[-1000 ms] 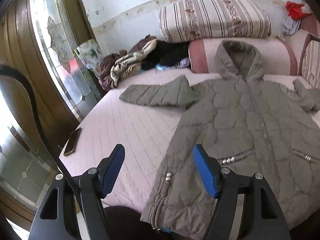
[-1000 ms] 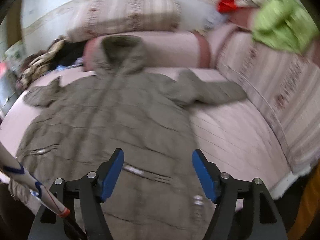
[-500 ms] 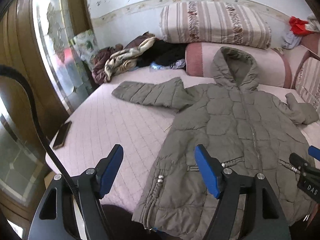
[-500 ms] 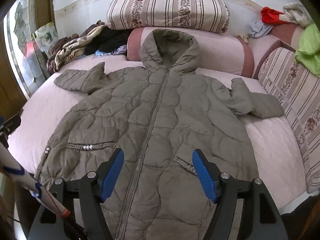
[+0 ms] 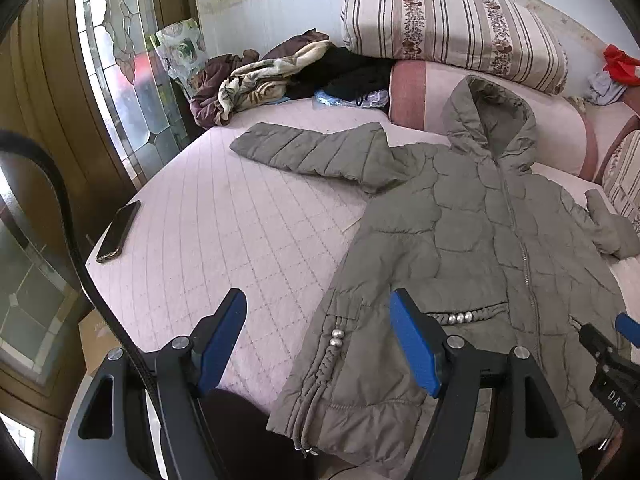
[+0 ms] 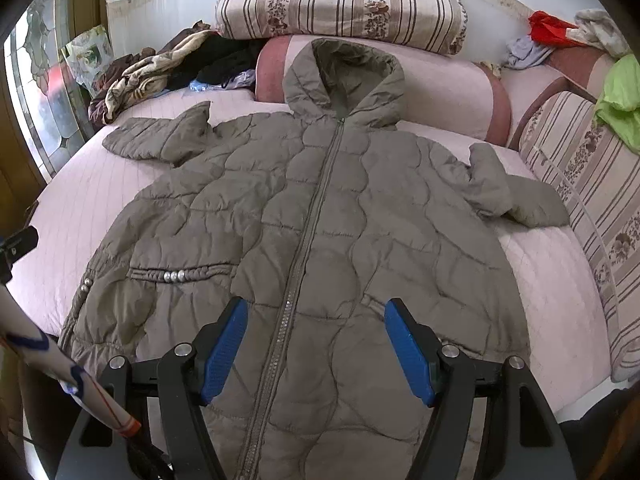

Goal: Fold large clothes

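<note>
An olive-grey quilted hooded coat (image 6: 320,216) lies face up and zipped on the pink bed (image 6: 72,200), sleeves spread to both sides, hood against a pink bolster. In the left wrist view the coat (image 5: 460,240) fills the right half. My left gripper (image 5: 320,340) is open and empty, above the coat's lower left hem and the bed beside it. My right gripper (image 6: 316,346) is open and empty, above the lower middle of the coat over the zip. The right gripper's tip also shows in the left wrist view (image 5: 612,344).
A phone (image 5: 118,232) lies at the bed's left edge. A heap of clothes (image 5: 264,80) sits at the far left corner. A striped pillow (image 6: 340,0) tops the bolster (image 6: 448,92). A striped cushion (image 6: 592,200) lines the right side. A glass door (image 5: 120,80) stands at left.
Both grippers have pulled back and steadied, so the whole coat now shows in each view. The right view has swung left to centre on the zip. Both stay open.
</note>
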{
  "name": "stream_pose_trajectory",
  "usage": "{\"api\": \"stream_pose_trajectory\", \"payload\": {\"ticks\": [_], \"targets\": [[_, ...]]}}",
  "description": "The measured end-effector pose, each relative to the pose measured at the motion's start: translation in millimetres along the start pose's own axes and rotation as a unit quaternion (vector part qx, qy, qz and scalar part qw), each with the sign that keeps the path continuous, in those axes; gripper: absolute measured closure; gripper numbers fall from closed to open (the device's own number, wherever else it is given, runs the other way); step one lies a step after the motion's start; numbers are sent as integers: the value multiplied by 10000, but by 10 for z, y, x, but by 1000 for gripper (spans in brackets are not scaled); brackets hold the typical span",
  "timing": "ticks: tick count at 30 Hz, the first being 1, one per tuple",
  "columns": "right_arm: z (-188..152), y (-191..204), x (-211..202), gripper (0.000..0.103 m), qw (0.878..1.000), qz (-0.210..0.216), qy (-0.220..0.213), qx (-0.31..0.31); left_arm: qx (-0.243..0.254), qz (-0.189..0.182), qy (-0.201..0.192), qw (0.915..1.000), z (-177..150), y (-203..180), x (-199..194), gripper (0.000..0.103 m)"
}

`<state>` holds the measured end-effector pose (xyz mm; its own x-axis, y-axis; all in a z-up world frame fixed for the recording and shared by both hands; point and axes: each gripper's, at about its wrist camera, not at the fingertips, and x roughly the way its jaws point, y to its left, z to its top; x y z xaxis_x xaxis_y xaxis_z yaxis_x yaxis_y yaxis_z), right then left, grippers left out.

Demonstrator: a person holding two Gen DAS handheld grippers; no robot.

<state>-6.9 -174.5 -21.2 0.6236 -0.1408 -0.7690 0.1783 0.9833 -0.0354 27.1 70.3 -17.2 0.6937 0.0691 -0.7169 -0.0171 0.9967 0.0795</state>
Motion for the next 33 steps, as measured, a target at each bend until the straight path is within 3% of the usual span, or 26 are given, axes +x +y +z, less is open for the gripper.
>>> {"api": "stream_pose_trajectory", "payload": {"ticks": [6,12,16,20,22,26,33], "targets": [[-143,-139,-54,28,9993,-351,-112,101,-52,139,-293,9995,31,-57,-69,30],[-298,-505,-145,28,9966,-571,-343,488,-431,-37,-737,9963,182,-184,-258,30],[-382,-716,-170,28,9949,-643,-465,623,-567,-239,-956,9935,324,-296,-438,21],[-473,-922,-157,27,9934,-649,-524,788,-568,-335,-1221,9903,444,-419,-632,18],[-508,-1006,-142,27,9930,-593,-509,890,-568,-361,-1313,9891,494,-461,-694,9],[-551,-1132,-144,27,9917,-605,-551,995,-660,-444,-1314,9881,584,-511,-733,8],[-553,-1167,-76,27,9913,-623,-478,1055,-227,347,-967,9945,620,-637,-487,8]]}}
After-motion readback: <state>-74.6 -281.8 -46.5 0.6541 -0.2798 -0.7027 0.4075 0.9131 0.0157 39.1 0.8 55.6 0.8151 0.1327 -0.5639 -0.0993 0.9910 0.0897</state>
